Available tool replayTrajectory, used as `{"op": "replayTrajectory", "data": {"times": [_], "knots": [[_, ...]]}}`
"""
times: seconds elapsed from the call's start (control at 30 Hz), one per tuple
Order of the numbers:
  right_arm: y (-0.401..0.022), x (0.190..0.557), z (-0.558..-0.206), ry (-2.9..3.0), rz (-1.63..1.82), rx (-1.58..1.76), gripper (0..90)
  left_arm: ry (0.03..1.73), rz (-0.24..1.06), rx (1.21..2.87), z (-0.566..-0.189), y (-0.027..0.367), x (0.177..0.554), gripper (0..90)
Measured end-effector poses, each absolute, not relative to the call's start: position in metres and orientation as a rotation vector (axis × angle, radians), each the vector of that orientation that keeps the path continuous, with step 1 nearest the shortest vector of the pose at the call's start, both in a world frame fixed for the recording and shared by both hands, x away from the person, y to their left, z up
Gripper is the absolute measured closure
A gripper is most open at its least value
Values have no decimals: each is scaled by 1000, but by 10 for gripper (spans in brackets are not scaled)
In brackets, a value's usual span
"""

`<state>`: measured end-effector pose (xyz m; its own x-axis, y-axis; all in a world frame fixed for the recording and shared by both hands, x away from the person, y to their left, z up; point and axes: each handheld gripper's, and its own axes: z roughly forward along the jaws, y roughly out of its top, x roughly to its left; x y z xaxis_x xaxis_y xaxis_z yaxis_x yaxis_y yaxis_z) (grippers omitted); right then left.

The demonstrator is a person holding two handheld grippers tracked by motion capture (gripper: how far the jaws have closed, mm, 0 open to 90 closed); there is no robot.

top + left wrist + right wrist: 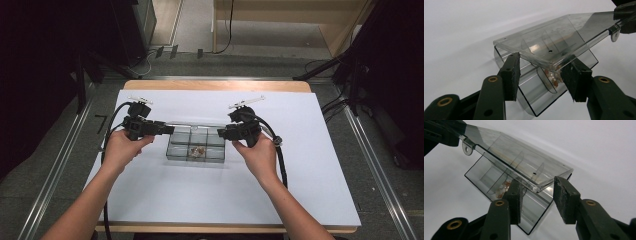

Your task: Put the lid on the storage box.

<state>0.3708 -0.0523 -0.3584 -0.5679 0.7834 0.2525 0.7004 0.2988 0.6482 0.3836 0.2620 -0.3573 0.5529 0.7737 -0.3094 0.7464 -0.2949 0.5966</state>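
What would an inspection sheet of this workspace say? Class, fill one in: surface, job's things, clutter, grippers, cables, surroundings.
Surface: white sheet over a wooden table.
Job's things: clear compartment box, hinged lid raised partway; small reddish pieces in the middle front compartment.
Clutter: nothing seen.
Grippers: left gripper and right gripper at opposite ends of the box, jaws straddling the lid's end edges; whether the pads press cannot be told.
Cables: black cable trails from each gripper.
Surroundings: grey floor, metal rails, wooden furniture behind.
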Motion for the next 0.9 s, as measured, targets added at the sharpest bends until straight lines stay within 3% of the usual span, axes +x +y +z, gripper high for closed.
{"op": "replayTrajectory", "data": {"times": [0.9], "knots": [[-53, 354, -369, 2434, 1138, 1384, 607, 1198, 75, 2076, -368, 263, 366, 498]]}}
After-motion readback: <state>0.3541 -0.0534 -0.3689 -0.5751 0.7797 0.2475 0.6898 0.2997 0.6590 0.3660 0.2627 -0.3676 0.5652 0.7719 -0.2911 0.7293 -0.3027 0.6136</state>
